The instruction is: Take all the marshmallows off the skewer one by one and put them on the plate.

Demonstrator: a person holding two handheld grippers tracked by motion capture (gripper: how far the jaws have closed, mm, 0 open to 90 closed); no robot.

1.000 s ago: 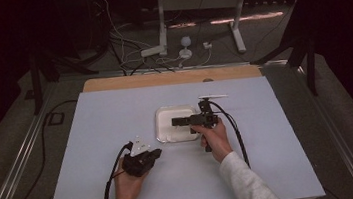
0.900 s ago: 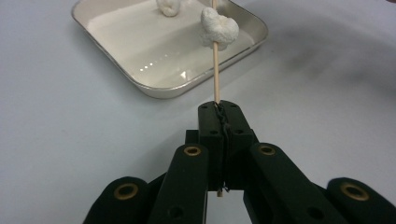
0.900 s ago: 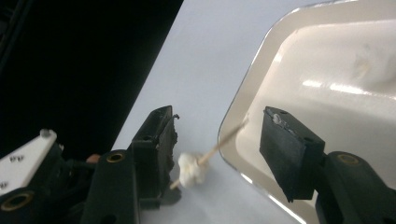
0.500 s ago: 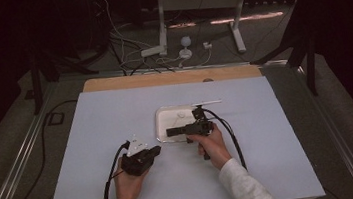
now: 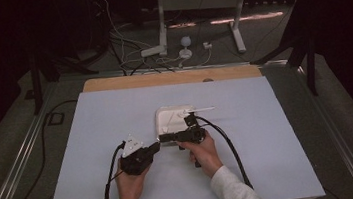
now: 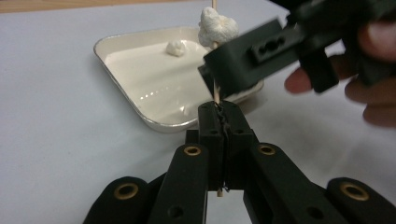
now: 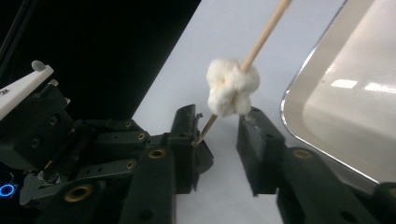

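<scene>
My left gripper [image 6: 219, 116] is shut on the lower end of a thin wooden skewer [image 6: 215, 91]. The skewer rises away from it and carries a white marshmallow [image 7: 232, 88] partway up. My right gripper [image 7: 217, 133] has come in around the skewer just below that marshmallow. Its jaws have just been closing, with the skewer between them and neither pad visibly pressing. In the high view the left gripper [image 5: 155, 145] and right gripper [image 5: 165, 138] meet tip to tip at the near edge of a white tray [image 5: 162, 118]. A second marshmallow [image 6: 176, 46] lies in the tray [image 6: 135, 95].
A pale blue mat [image 5: 92, 124] covers the table, with a wooden strip [image 5: 112, 83] along its far edge. A thin pale stick [image 5: 201, 110] shows at the tray's far right corner. Cables [image 5: 230, 143] trail from both grippers toward the person. Stands and wires sit on the floor beyond.
The right gripper has moved left and toward the person, from over the tray to the left gripper's tip, and its jaws have narrowed. The left gripper has kept still.
</scene>
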